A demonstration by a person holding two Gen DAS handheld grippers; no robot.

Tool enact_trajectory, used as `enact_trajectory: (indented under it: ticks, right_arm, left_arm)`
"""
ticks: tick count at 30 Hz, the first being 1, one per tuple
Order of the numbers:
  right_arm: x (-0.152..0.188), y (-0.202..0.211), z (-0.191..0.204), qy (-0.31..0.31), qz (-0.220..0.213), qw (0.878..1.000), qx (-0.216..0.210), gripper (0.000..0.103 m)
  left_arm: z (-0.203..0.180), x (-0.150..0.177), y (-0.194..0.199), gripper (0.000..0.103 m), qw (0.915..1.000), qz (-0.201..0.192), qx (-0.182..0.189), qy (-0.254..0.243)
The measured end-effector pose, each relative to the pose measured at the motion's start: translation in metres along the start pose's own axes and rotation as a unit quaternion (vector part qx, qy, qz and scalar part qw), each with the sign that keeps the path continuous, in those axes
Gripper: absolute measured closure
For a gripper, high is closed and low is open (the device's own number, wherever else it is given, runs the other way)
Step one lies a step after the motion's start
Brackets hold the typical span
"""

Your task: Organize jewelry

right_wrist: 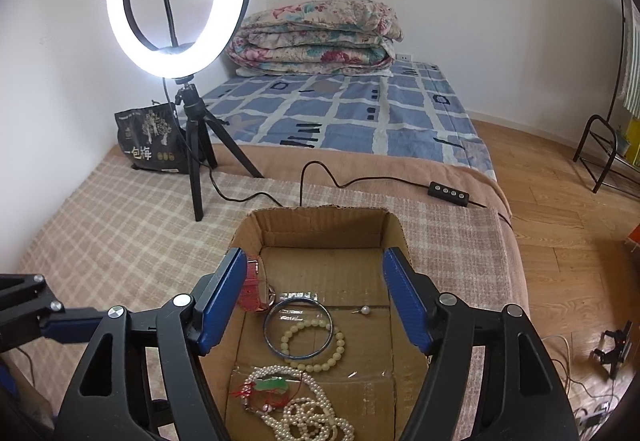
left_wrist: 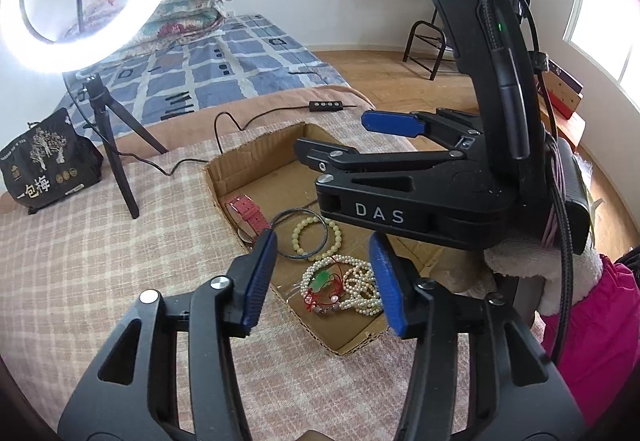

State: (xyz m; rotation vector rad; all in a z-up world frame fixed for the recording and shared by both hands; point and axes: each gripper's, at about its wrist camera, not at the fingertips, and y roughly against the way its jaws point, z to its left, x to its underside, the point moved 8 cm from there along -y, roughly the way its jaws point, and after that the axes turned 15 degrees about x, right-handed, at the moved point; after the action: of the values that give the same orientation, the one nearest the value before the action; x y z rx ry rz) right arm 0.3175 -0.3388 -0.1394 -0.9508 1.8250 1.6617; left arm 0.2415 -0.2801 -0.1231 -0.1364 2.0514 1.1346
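Inside cardboard box [right_wrist: 320,229] on the bed: pearl necklace [right_wrist: 308,417], cut off by the frame, beaded bracelet [right_wrist: 316,345], bangle [right_wrist: 298,329] | pink strap [right_wrist: 252,289] half hidden behind a finger | pearl earring [right_wrist: 365,309] seen only from right wrist | left gripper [left_wrist: 322,281] and right gripper [right_wrist: 316,301] both spread apart, empty, hovering over box

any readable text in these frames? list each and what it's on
"DAS": white letters on the body of the right gripper, seen from the left wrist view.
"一包梅": large white characters on the black snack bag beside the tripod.
Smaller print and round badges on the bag: too small to read.
Control box on the cable: buttons only, no legible marks.
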Motion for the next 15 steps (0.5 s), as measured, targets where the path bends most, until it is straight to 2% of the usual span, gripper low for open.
enact_trajectory:
  ticks: [15]
  right_arm:
    - [-0.019, 0.070, 0.013, 0.011, -0.033, 0.998, 0.043, 0.033]
  left_arm:
    - [-0.005, 0.007, 0.074, 0.053, 0.9990, -0.041, -0.008, -0.014]
